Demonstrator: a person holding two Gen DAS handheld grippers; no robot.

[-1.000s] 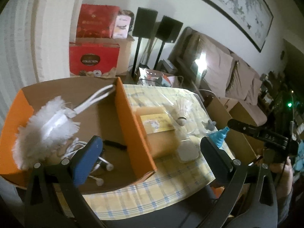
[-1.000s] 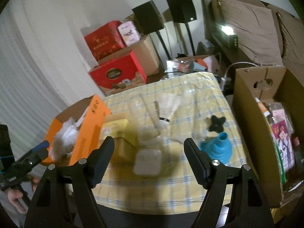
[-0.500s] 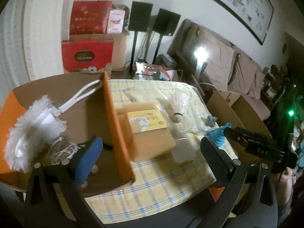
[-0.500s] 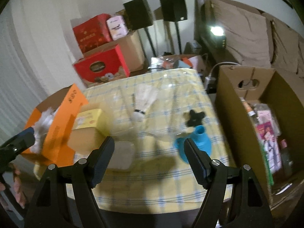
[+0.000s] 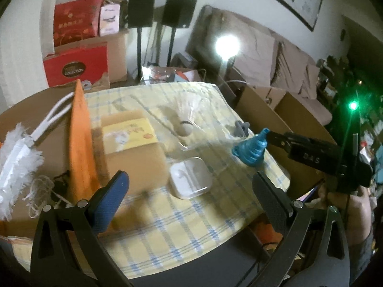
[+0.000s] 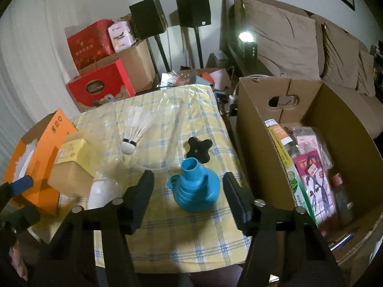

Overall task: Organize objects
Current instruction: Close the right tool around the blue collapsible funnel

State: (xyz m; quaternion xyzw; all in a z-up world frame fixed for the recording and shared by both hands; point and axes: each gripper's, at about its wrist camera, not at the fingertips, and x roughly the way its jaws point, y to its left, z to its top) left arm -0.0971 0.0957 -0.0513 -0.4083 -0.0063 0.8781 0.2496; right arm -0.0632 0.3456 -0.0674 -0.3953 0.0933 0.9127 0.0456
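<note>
The checked tablecloth (image 6: 167, 234) was pretty crowded. Your right gripper (image 6: 189, 191) had its jaws wide open either side of the blue funnel (image 6: 195, 189), touching nothing. The left gripper (image 5: 191, 198) hung open and empty near the white earphone case (image 5: 190, 180). Risk was the soft funnel squashing and tipping, or you bumping the black knob (image 6: 198, 148) just behind it.

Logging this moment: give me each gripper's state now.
Left gripper: open, holding nothing.
Right gripper: open, holding nothing, jaws either side of the blue funnel on the table.
</note>
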